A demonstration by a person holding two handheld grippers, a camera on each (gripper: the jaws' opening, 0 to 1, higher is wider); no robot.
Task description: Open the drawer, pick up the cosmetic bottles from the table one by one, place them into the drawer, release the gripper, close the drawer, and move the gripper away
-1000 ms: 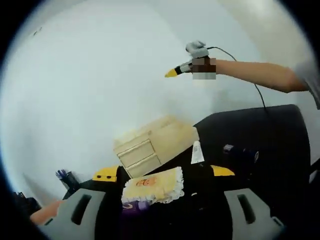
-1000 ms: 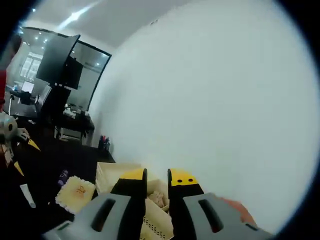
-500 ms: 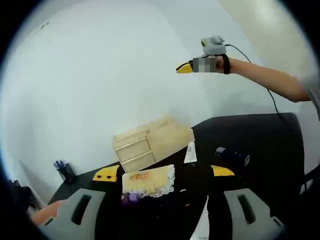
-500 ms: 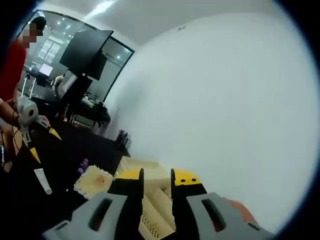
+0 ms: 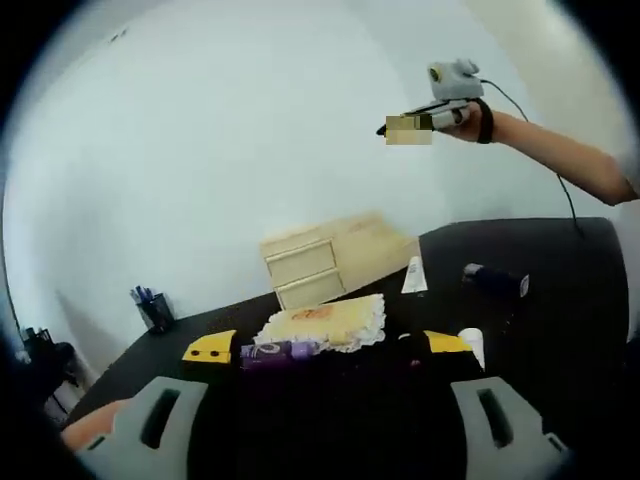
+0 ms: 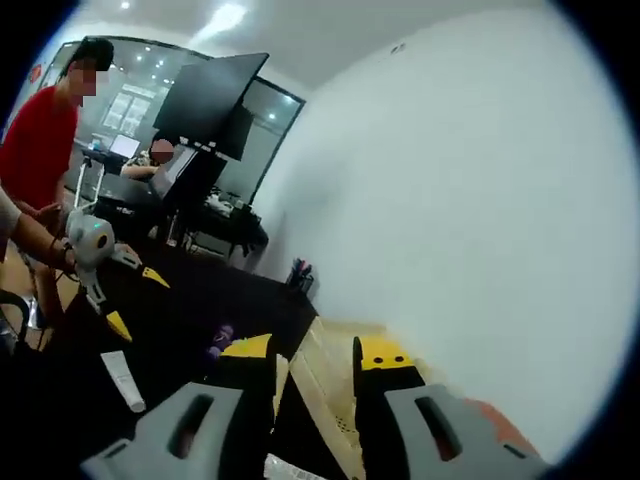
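We hold our left gripper [image 5: 325, 345] wide open and empty, low over the black table [image 5: 560, 260]. The pale wooden drawer unit [image 5: 330, 262] sits shut ahead. A smooth purple bottle [image 5: 278, 351] lies crosswise nearest it. Our right gripper [image 6: 315, 352], raised high, is slightly parted and empty.

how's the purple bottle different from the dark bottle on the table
In the left gripper view, the purple bottle lies close to the yellow jaw tips, right by the frilly yellow cloth; the dark bottle lies farther off, on bare black table. The purple one is light violet; the dark one is near black. Both lie on their sides.
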